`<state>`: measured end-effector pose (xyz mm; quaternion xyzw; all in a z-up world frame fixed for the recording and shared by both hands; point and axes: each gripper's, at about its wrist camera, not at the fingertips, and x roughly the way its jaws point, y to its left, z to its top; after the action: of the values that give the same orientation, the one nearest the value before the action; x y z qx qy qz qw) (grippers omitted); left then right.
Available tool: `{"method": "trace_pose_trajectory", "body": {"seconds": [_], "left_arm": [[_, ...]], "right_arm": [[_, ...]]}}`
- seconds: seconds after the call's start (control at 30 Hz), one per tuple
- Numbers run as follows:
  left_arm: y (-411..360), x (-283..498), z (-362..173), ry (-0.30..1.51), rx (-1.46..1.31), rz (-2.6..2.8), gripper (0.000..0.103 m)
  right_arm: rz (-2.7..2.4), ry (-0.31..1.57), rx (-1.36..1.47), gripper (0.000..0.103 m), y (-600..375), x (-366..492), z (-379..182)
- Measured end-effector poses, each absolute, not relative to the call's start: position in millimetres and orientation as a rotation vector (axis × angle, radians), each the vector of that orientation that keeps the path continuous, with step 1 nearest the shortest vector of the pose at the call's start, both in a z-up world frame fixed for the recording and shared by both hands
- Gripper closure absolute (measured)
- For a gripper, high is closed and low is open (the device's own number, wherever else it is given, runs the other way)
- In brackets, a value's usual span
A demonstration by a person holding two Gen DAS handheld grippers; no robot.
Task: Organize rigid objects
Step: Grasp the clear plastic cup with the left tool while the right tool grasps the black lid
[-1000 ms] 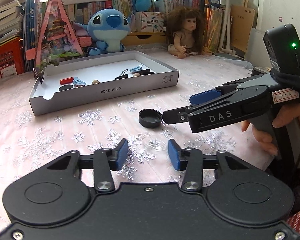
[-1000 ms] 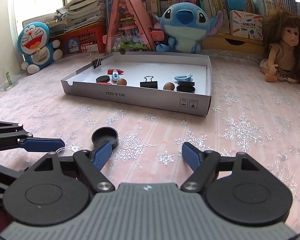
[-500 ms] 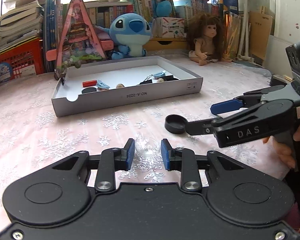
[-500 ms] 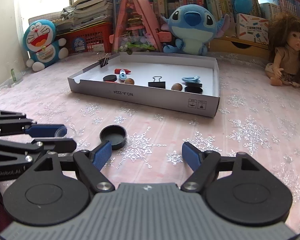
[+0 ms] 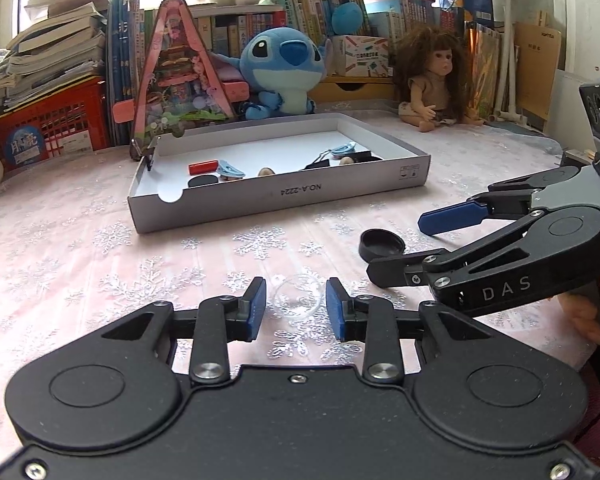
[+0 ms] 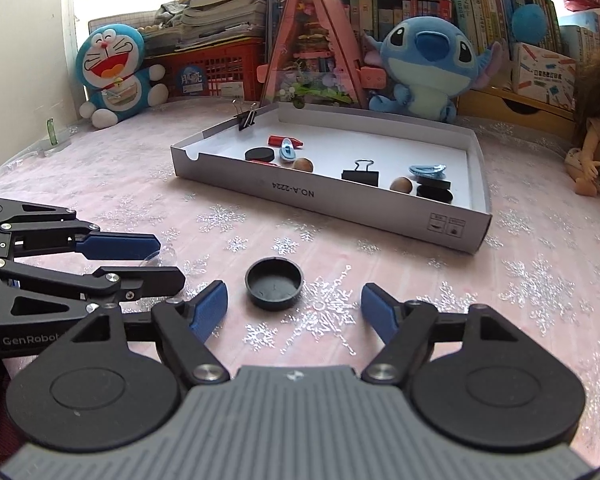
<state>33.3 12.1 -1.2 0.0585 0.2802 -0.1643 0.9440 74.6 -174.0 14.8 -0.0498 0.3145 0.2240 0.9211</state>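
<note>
Left wrist view: left gripper (image 5: 296, 309) jaws opening around clear cup (image 5: 298, 298), unheld; right gripper (image 6: 294, 312) jaws closing, empty, black cap (image 6: 275, 283) at 12 o'clock; the cup could skid off.

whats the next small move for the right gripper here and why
Probably ease the right gripper forward and down so its closing jaws straddle the black cap. The cap lies open side up on the cloth just ahead of the fingertips, not yet between the pads, with nothing gripped. The left gripper, jaws opening, is busy at the clear dish, and the box already holds similar pieces.
</note>
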Motion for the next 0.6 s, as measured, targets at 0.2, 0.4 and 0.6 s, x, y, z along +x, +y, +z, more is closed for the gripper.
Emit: {"method": "trace_pose_trajectory", "body": {"seconds": [0.2,0.4,0.6], "left_arm": [[13.6,35.7,-3.4,0.576,0.121,-0.320,0.072],[11.7,35.1,-5.4,0.569,0.133,-0.330,0.073],[12.1,35.9,-5.6,0.570,0.121,-0.328,0.076]], "right_arm": [[0.447,0.626,-0.126,0.028,-169.8,73.1,14.2],[0.446,0.622,-0.123,0.045,-168.2,73.3,14.5],[0.446,0.611,-0.122,0.057,-166.2,70.9,13.7]]}}
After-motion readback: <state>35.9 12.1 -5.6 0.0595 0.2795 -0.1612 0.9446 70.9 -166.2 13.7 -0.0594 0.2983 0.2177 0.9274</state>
